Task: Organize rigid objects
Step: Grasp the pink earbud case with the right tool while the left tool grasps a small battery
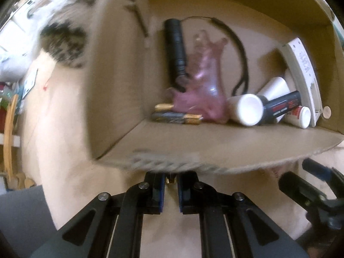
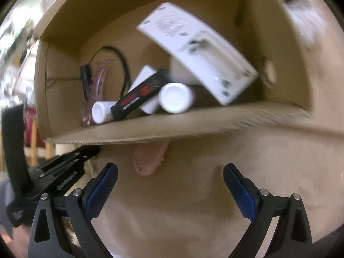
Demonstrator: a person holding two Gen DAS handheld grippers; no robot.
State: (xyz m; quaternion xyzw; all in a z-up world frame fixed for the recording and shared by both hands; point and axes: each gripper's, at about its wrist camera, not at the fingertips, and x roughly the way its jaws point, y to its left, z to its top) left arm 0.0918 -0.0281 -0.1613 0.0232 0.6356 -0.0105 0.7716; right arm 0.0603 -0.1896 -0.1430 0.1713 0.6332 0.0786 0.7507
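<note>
currently i am keeping the left gripper (image 1: 171, 182) pinching a small gold-tipped item (image 1: 171, 180) beside the cardboard box (image 1: 215, 148), right gripper (image 2: 170, 173) gaping wide and holding nothing near a pink object (image 2: 148, 157), flashlight (image 1: 175, 49) lying inside the box

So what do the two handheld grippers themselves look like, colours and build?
Both are matte black linkage frames with silver round pivot pins and triangular cut-outs. The left gripper has short black fingers faced with blue pads. The right gripper has ribbed blue pads on curved black fingers. No cables, sleeves or hands are visible.
</note>
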